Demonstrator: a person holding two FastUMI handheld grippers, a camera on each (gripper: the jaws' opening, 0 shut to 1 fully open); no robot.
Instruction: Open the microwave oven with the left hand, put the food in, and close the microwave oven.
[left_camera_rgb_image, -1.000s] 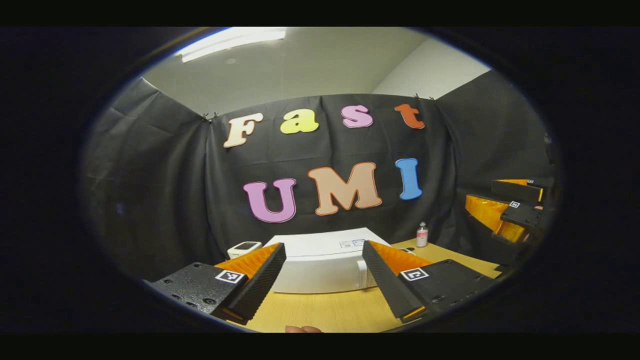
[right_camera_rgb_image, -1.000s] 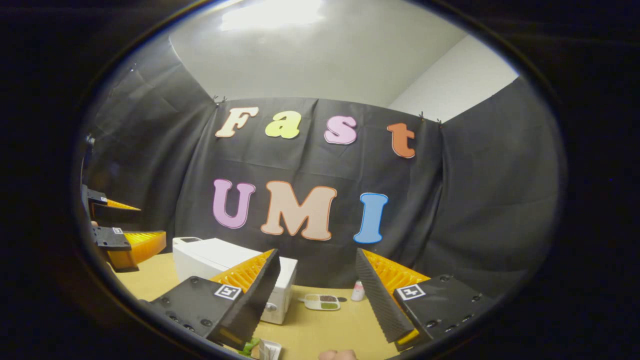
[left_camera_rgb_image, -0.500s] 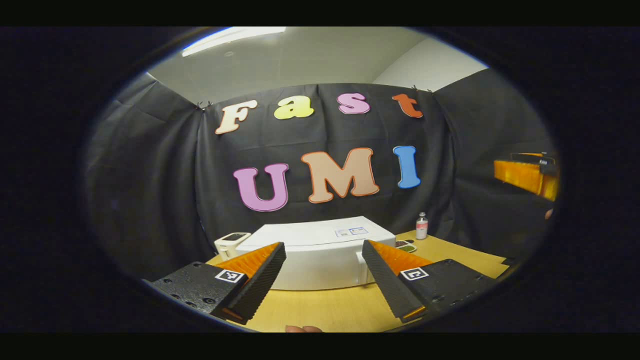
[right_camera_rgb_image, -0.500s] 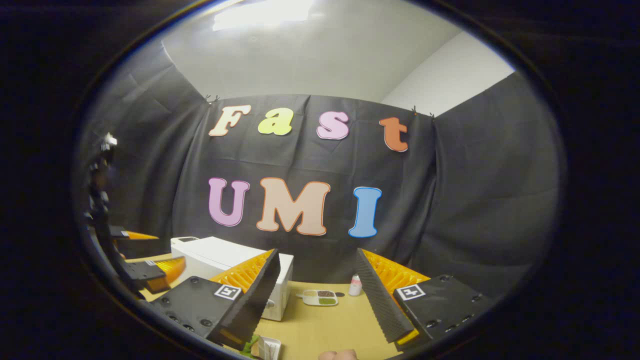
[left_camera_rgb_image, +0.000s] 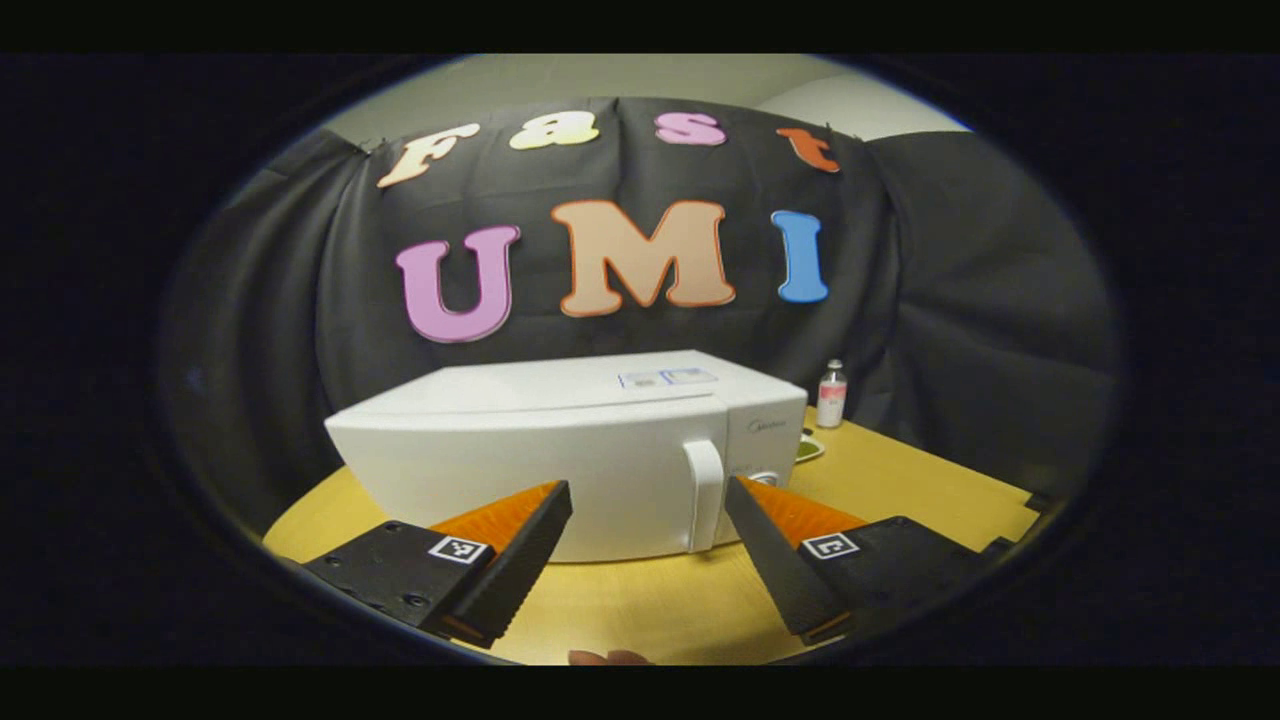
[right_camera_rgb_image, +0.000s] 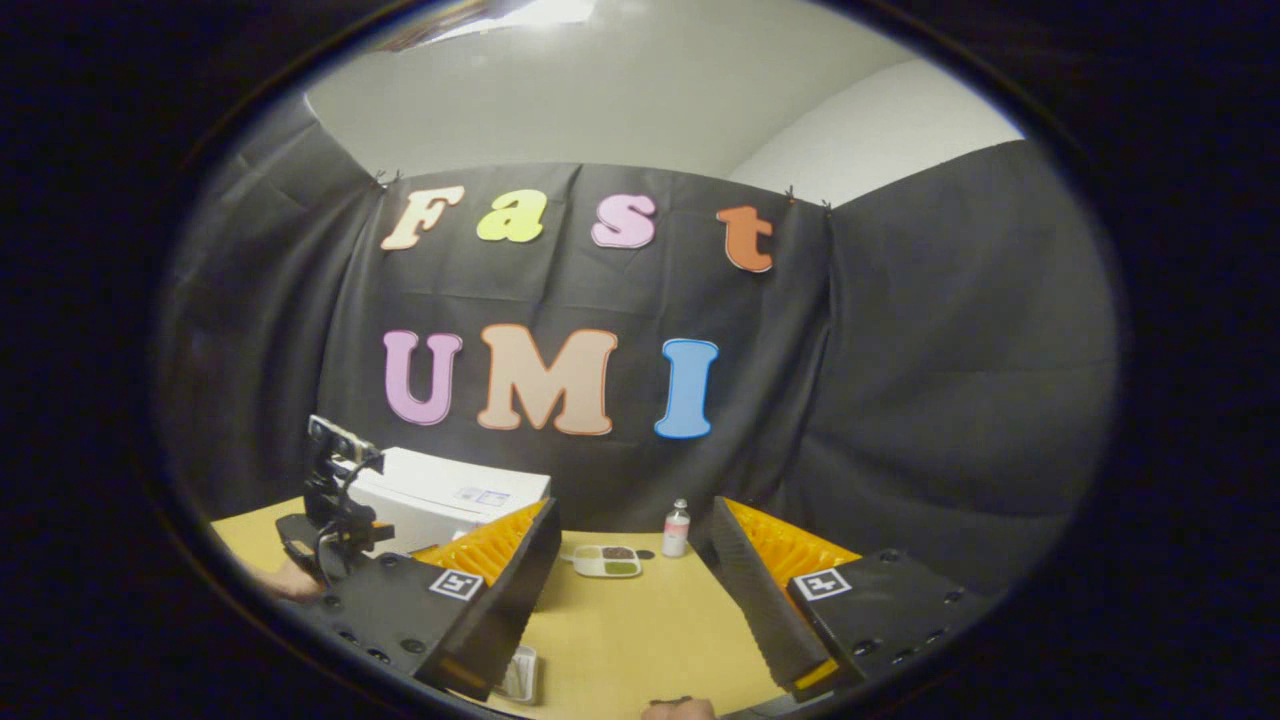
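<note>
Microwave (left_camera_rgb_image: 560, 450) stood shut on bench (left_camera_rgb_image: 900, 480), handle (left_camera_rgb_image: 704, 495) just ahead of left gripper (left_camera_rgb_image: 648, 515), fingers wide apart, empty. Right gripper view: right gripper (right_camera_rgb_image: 625, 570) open, empty; food tray (right_camera_rgb_image: 606, 561) on bench beyond. All steps remained.

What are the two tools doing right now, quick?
Left tool: open, holding nothing, pointed at the closed white microwave, near its handle.
Right tool: open, holding nothing, above the table.
</note>
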